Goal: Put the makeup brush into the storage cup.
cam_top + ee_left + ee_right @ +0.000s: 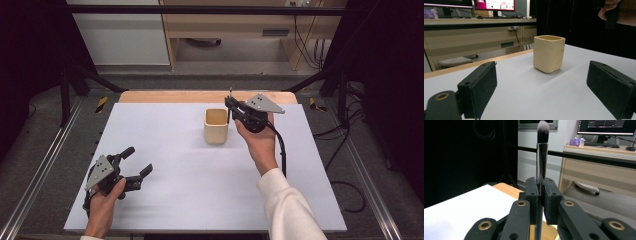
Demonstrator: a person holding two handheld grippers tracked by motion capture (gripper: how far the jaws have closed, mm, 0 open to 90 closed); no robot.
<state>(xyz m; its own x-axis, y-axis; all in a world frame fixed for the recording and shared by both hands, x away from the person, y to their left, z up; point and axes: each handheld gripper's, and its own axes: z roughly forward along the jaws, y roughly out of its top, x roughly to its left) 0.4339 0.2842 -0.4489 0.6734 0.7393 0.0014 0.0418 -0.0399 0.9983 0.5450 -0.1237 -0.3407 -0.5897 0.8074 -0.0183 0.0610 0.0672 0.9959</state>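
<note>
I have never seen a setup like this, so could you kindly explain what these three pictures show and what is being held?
A person holds a two-jaw tool in each hand. The high view looks down from above on the white table. The other two pictures come from cameras riding on the tools, looking along their black jaws. The left gripper rests near the table's front left corner, its jaws open and empty, aimed at the cream cup standing upright. The right gripper, beside the cup, is shut on a makeup brush, bristles up.
</note>
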